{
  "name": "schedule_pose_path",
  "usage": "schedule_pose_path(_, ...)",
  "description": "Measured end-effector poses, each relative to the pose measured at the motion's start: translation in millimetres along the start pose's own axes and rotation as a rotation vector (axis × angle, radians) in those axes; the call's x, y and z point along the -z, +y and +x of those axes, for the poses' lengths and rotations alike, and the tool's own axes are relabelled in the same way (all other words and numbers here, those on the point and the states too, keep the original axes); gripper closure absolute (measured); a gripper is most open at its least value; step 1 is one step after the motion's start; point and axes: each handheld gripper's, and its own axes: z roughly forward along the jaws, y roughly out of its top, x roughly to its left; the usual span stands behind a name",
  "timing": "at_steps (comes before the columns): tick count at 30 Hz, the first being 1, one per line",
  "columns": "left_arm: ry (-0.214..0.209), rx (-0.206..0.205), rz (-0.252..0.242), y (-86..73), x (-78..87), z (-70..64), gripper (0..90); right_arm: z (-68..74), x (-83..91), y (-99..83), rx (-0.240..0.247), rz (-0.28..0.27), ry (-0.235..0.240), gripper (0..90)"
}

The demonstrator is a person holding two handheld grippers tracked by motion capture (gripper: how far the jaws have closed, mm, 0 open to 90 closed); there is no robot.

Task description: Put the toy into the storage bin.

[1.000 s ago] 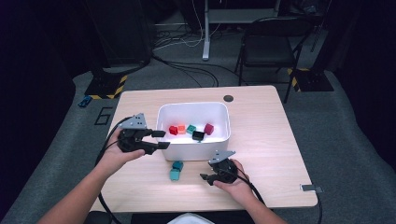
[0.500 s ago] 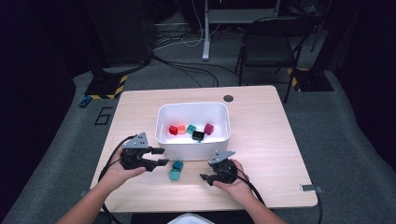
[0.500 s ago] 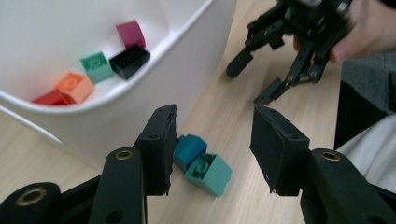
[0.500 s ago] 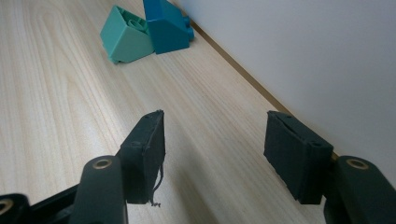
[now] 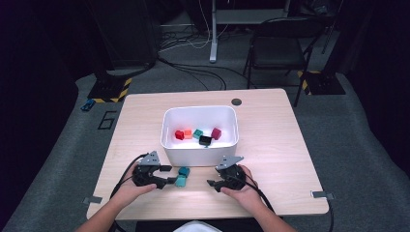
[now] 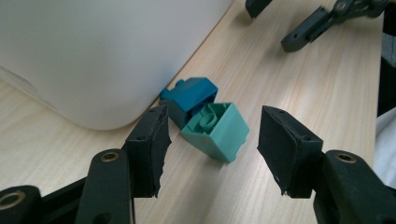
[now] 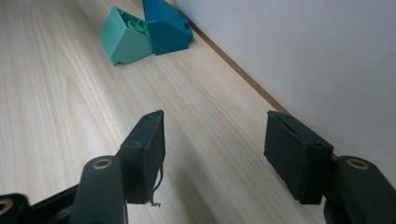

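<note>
With my left gripper [image 6: 212, 140] spread around the green block [image 6: 216, 131] beside the white bin [image 5: 200, 130], I centre before squeezing; my right gripper [image 7: 215, 149] rests spread, empty.

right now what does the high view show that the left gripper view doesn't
High view alone: the inside of the white bin, holding red, orange, teal, black and dark red blocks, plus the whole table and the person's hands.

Left gripper view alone: the close detail. The light green block lies tipped, its hollow underside and round tube facing up, leaning on the blue block, which sits against the bin's wall. The left gripper stands open with its jaws either side of the light green block, not touching it.

Both: the two blocks on the table by the bin, and the right gripper.
</note>
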Motion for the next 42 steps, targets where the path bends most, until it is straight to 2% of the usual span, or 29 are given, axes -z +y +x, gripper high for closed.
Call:
schedule_pose_path(5,-0.031,0.005,0.046,-5.3,-12.3,-1.6,43.1,-0.2,0.4,-0.1,-0.008,0.0,-0.001,37.9)
schedule_pose_path(12,-0.07,0.031,0.058,-7.9,-25.1,-2.3,40.7,-0.3,0.1,0.0,0.001,-0.001,-0.001,37.9)
schedule_pose_path(21,-0.088,-0.005,0.088,-3.5,-45.3,-9.5,39.6,-0.4,0.3,0.0,0.0,-0.001,-0.002,37.9)
schedule_pose_path(25,-0.087,-0.013,0.091,-0.9,-49.7,-12.5,38.2,-0.8,0.8,0.0,0.002,-0.003,-0.003,37.9)
schedule_pose_path(28,-0.066,-0.02,0.083,1.2,-52.8,-15.9,38.2,-0.6,0.8,-0.2,-0.004,0.001,-0.002,37.9)
schedule_pose_path(32,-0.036,-0.05,0.085,2.9,-55.5,-19.0,47.8,-1.2,0.7,-0.2,0.004,-0.001,-0.003,37.9)
schedule_pose_path(35,-0.035,-0.071,0.089,3.5,-56.1,-19.1,55.4,-1.1,0.8,-0.4,-0.005,0.001,-0.007,37.9)
schedule_pose_path(42,-0.029,-0.084,0.09,3.6,-54.8,-18.4,57.3,-1.6,1.0,-0.3,0.001,0.0,-0.011,38.0)
